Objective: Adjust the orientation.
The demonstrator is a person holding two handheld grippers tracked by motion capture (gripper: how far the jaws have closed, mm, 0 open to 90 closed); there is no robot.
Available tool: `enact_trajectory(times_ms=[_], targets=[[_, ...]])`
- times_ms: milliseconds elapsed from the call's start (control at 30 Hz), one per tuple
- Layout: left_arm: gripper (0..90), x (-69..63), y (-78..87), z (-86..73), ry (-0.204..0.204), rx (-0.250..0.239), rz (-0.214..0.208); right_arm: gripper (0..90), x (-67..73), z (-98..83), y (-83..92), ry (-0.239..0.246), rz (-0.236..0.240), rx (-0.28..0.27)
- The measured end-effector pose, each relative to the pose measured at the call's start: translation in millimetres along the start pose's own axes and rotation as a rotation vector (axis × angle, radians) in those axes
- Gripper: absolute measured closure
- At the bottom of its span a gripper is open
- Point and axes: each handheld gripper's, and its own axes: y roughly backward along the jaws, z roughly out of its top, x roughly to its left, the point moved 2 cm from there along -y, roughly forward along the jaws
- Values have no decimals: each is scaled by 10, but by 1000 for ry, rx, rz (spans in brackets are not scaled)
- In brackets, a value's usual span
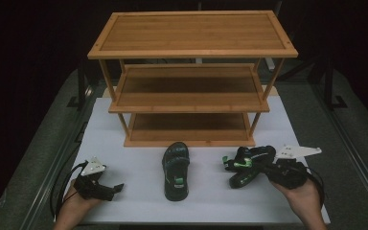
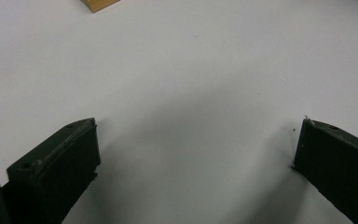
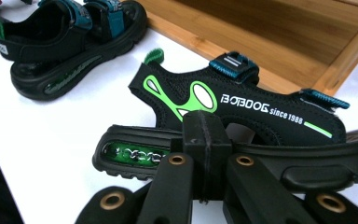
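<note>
Two black sandals sit on the white surface (image 1: 124, 201) in front of the wooden three-tier rack (image 1: 191, 76). Right tongs (image 1: 263, 167) are clamped on the sole edge of the right-hand sandal (image 3: 242, 112), green-trimmed, just before the rack's lowest shelf. The other sandal (image 1: 176, 170) lies flat at centre, well apart. Left tongs (image 1: 116, 188) hover low over bare surface, jaws spread wide, gripping nothing.

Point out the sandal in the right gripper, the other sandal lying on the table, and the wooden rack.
Gripped sandal (image 3: 242, 109): right gripper view, on its side panel by the lettering.
Loose sandal (image 1: 176, 168): high view, on its footbed.
Wooden rack (image 1: 191, 31): high view, on the top shelf board.
</note>
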Motion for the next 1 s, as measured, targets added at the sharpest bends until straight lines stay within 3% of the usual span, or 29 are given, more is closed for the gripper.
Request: enact_trajectory(times_ms=[400,1000], targets=[[0,-1,-1,0,1,0,0,899,-27,-218,132,-33,17,14],[0,-1,-1,0,0,0,0,898,-88,-621,177,-63,52,27]])
